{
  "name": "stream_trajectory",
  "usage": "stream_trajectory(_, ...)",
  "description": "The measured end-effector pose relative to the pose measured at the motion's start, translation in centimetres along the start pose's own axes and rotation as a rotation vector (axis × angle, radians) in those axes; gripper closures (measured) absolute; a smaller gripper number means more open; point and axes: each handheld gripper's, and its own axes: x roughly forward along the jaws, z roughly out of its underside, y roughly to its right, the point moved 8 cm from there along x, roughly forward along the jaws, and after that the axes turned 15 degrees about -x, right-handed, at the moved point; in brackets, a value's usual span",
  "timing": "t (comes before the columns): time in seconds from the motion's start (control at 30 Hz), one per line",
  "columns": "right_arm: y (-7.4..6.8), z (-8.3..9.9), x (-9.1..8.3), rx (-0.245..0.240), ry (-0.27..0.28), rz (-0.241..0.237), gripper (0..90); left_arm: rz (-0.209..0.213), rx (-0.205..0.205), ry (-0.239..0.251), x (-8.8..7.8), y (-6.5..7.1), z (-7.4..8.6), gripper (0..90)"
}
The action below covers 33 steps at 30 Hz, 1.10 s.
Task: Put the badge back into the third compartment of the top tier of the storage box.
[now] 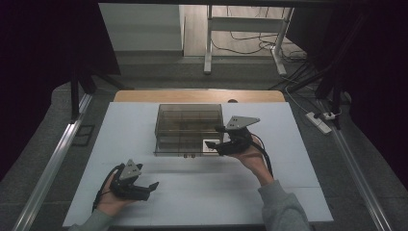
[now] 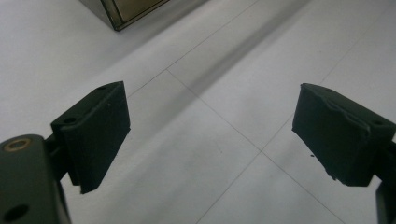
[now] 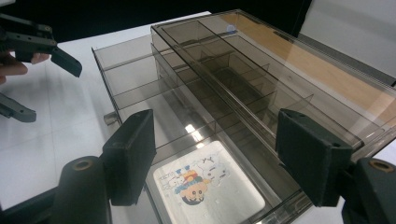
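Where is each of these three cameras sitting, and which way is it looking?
High view: above the person's side, looking forward and down on the white table; forearms, hands and both tongs show, left tongs, right tongs.
Left gripper view: rides the left tongs, facing bare tabletop; its two open jaws show.
Right gripper view: rides the right tongs, facing the smoky plastic drawer box and a cartoon sticker.
Shared: the box appears in the high view too.

The high view is dim and soft, its edges falling into black, while the white counter (image 1: 202, 187) stays palely lit. Overhead light glints on the smoky clear plastic divided box (image 3: 224, 79). Close black jaws blur slightly, casting faint shadows.
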Motion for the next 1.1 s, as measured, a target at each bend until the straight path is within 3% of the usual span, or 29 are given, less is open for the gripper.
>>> stream_trajectory(0.3, -0.2, -0.1, -0.4, 0.007, 0.005, 0.002, 29.8, -0.001, -0.003, 0.003, -0.1, 0.0, 0.0, 11.3)
stream_trajectory(1.1, -2.7, -0.2, -1.3, -0.017, 0.018, 0.001, 31.3, -0.003, -0.004, 0.006, -0.1, -0.1, 0.0, 11.3)
